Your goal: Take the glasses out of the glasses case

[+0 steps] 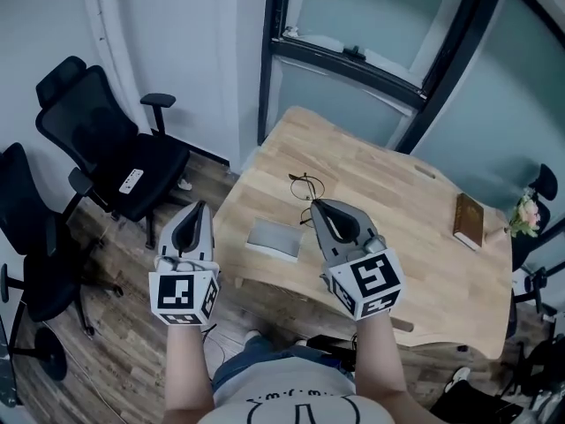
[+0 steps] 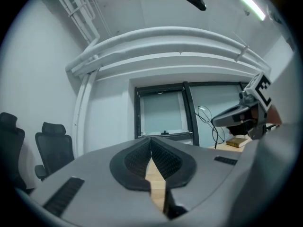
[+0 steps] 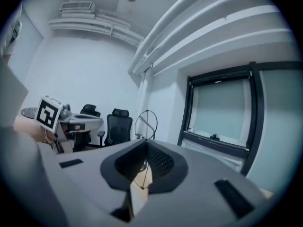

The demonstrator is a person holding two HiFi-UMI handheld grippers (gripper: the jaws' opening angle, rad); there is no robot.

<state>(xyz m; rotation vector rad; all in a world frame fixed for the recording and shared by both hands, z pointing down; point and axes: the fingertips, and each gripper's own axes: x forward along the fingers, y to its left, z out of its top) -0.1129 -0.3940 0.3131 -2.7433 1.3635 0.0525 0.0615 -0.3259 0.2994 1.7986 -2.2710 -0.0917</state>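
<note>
Fingers [image 3: 161,161] of the right gripper [image 1: 316,204] are closed on the thin wire glasses [image 1: 306,186] and hold them in the air above the desk [image 1: 388,193]. Left gripper [image 1: 200,205] has its fingers pressed together, nothing between. Grey glasses case [image 1: 274,239] lies on the desk between both grippers.

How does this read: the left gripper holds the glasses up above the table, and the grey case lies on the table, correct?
Wrong gripper: the right gripper holds the glasses up above the table, frame pinched in its jaws in the right gripper view; the left gripper is shut, empty. The grey case lies on the table.
</note>
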